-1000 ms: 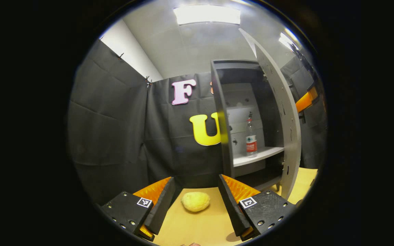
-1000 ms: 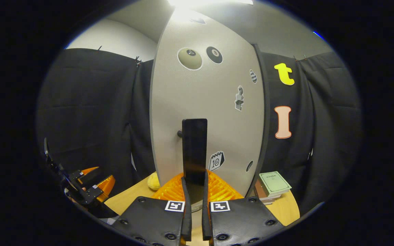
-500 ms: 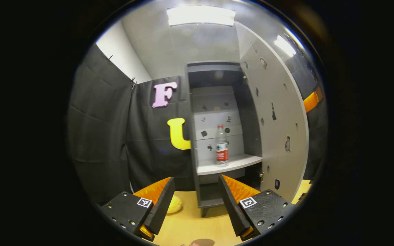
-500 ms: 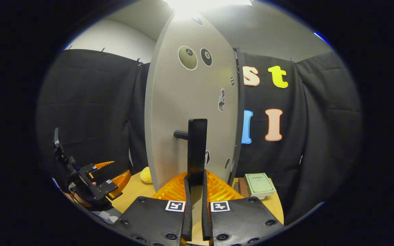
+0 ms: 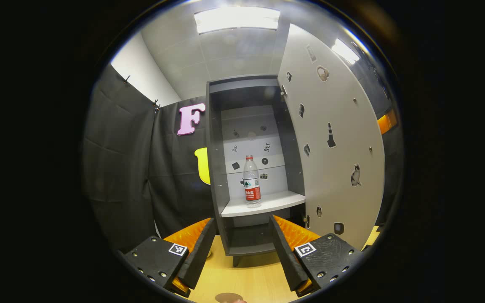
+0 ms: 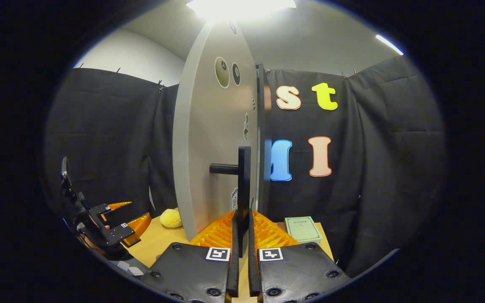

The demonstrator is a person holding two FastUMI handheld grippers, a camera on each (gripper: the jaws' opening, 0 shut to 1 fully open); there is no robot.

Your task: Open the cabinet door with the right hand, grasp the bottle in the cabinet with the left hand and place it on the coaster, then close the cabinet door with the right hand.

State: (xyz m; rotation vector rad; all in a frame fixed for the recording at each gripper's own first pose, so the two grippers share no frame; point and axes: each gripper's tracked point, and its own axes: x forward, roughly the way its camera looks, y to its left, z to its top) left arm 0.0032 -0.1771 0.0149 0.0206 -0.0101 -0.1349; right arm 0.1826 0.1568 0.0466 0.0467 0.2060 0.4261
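Note:
The grey cabinet (image 5: 215, 168) stands open, its door (image 5: 335, 143) swung wide to the right. A clear bottle (image 5: 251, 182) with a red cap and red label stands upright on the white shelf (image 5: 267, 204). My left gripper (image 5: 239, 252) is open and well short of the shelf, aimed at the bottle. In the right gripper view my right gripper (image 6: 241, 235) is shut on the door's black handle (image 6: 244, 181), with the door (image 6: 209, 143) seen nearly edge-on. The left gripper (image 6: 118, 219) shows at the lower left there. A round brown coaster (image 5: 227, 298) peeks at the bottom edge.
A yellow sponge-like lump (image 6: 171, 218) lies on the wooden table (image 6: 158, 240) left of the door. A green booklet (image 6: 303, 229) rests on the table at the right. Black cloth walls close the booth all round.
The door has swung farther open with my right gripper still on its handle. The left gripper view has turned toward the cabinet, so the bottle now sits near its centre.

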